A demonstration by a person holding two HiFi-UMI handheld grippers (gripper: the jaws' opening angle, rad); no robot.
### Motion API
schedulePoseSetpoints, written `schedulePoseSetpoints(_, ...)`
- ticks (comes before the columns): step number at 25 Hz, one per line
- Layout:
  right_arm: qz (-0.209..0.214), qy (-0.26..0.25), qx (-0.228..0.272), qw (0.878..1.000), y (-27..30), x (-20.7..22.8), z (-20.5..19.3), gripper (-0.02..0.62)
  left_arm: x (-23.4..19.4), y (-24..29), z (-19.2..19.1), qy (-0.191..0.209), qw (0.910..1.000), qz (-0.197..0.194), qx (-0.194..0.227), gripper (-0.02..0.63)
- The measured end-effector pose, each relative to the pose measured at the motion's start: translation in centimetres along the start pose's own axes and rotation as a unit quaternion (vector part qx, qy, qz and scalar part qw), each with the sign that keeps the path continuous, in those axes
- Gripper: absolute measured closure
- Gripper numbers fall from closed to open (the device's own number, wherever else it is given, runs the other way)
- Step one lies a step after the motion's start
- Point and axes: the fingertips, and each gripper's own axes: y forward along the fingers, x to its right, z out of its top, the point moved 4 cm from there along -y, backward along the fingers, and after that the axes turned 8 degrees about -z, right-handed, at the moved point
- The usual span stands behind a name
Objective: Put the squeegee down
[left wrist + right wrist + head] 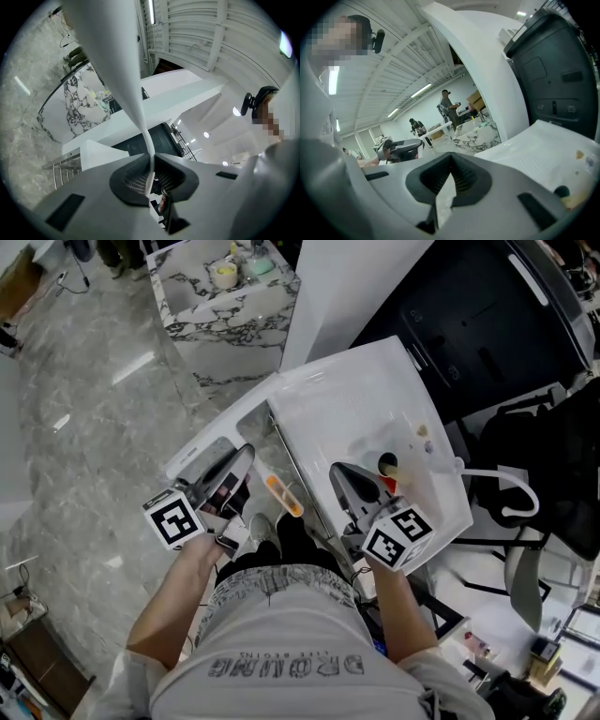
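Your left gripper (153,157): jaws pressed together, nothing between them.
Your right gripper (451,156): jaws together too, empty.
Squeegee (284,495): lying just beside the white table's (375,399) left edge, between your grippers, touching neither.
Marble counter (225,310): farther off.

Closed left gripper (244,456), closed right gripper (340,472)
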Motion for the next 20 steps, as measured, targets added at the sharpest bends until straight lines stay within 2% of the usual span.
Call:
schedulePoseSetpoints(11,0.002,0.009,-0.014,1.000,2.8,5.2,2.0,0.589,-3.5,6.3,-0.2,-0.010,0.9998,0.014,-0.005,0.560)
schedulePoseSetpoints(20,-0.012,0.027,-0.024,0.999,4.0,9.4,1.6,0.589,-7.2,10.3,-1.6,-0.017,0.9993,0.030,-0.013,0.560)
